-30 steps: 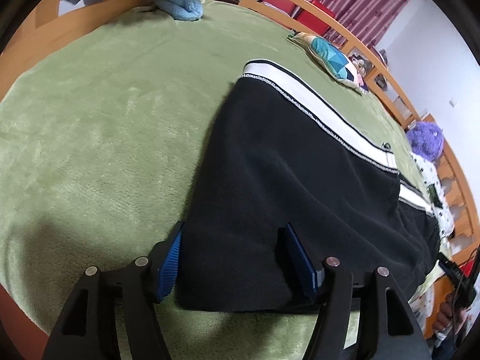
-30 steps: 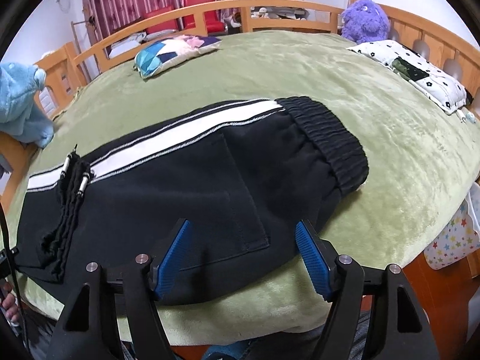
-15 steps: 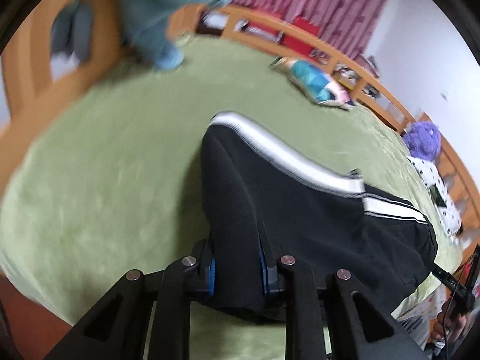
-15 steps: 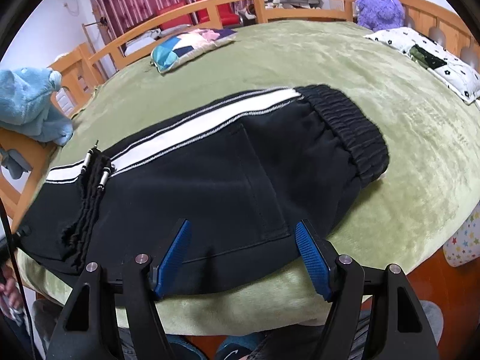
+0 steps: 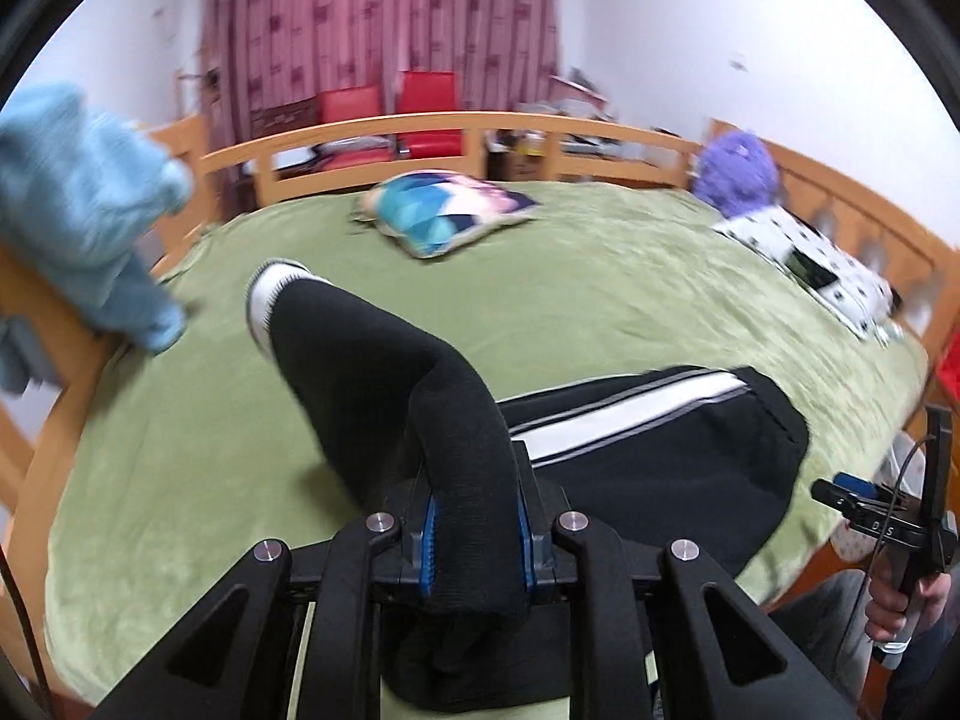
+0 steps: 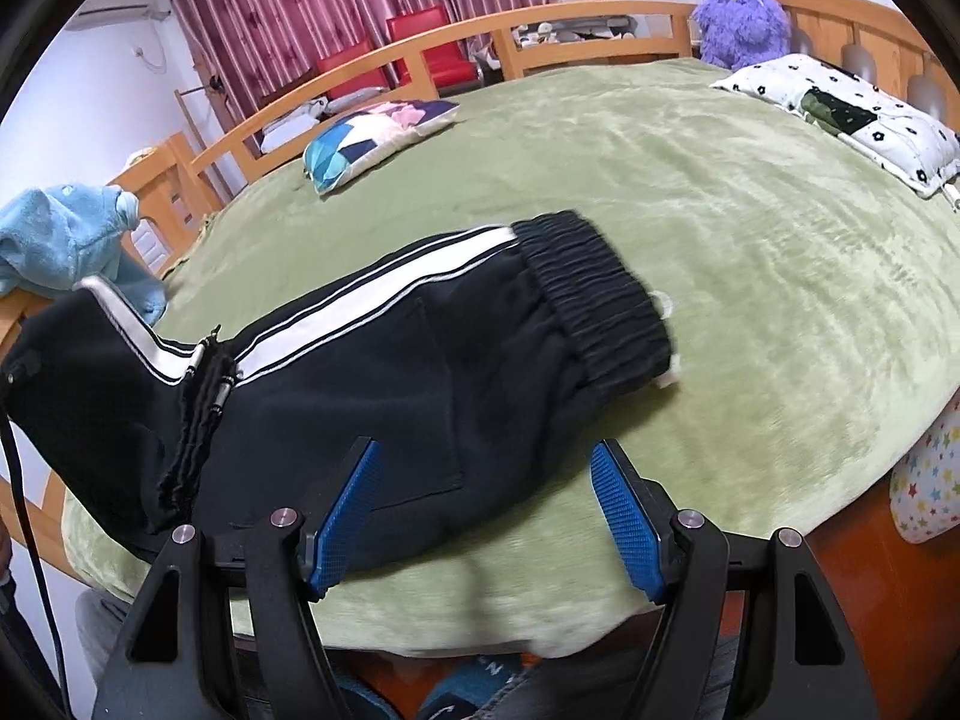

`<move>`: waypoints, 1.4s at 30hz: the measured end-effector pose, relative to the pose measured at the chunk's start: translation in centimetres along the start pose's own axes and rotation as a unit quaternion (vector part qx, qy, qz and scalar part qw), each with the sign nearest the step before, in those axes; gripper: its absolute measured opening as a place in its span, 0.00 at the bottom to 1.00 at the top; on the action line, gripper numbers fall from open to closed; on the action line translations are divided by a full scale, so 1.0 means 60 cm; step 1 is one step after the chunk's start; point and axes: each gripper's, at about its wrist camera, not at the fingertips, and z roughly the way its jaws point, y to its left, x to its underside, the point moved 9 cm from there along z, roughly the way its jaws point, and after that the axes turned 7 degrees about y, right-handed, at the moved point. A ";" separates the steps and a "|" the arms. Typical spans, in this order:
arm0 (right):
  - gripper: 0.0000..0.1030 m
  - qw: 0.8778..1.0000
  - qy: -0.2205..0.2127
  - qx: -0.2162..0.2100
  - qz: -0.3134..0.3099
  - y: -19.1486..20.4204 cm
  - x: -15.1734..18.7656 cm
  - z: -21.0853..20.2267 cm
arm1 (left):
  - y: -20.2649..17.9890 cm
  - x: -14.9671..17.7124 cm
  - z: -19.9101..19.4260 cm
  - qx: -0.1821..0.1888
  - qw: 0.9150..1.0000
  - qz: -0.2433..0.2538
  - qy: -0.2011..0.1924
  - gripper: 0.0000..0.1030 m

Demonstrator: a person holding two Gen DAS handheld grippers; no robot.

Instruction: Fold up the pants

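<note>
Black pants (image 6: pixel 390 372) with a white side stripe lie on the green bed cover, their ribbed waistband (image 6: pixel 594 294) at the right. My left gripper (image 5: pixel 474 540) is shut on the leg end, and the leg (image 5: pixel 372 348) arches up off the bed behind it. In the right wrist view that raised leg end (image 6: pixel 72 372) hangs at the far left. My right gripper (image 6: pixel 489 516) stands open just above the near edge of the pants, by the pocket, with its pads pressing on nothing. It also shows at the right edge of the left wrist view as the right gripper (image 5: pixel 888 516), held by a hand (image 5: pixel 906 600).
The green bed cover (image 6: pixel 750 240) fills a bed with a wooden rail (image 6: pixel 540 36). A patterned cushion (image 6: pixel 372 132) lies at the back, a spotted white pillow (image 6: pixel 840 108) and a purple plush toy (image 6: pixel 744 18) at the right. A light blue plush (image 6: pixel 60 240) hangs on the left rail.
My left gripper closed on the leg end, then lifted it and swung it toward the waistband. The right gripper drifted a little and stayed open.
</note>
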 end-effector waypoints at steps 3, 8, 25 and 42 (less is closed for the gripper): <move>0.69 1.000 0.000 0.002 0.001 -0.030 0.003 -0.005 | -0.073 -0.014 0.024 0.015 0.999 0.026 0.012 0.18; 0.69 1.000 0.009 0.004 0.015 -0.080 0.017 0.003 | -0.151 -0.013 0.061 0.055 0.997 0.037 0.038 0.18; 0.69 0.999 0.015 -0.035 0.012 -0.049 0.008 0.021 | -0.199 0.024 0.061 0.126 0.990 0.051 0.045 0.53; 0.54 0.975 0.119 -0.186 0.009 0.224 0.023 0.183 | 0.148 0.156 0.096 0.034 0.985 -0.134 0.106 0.53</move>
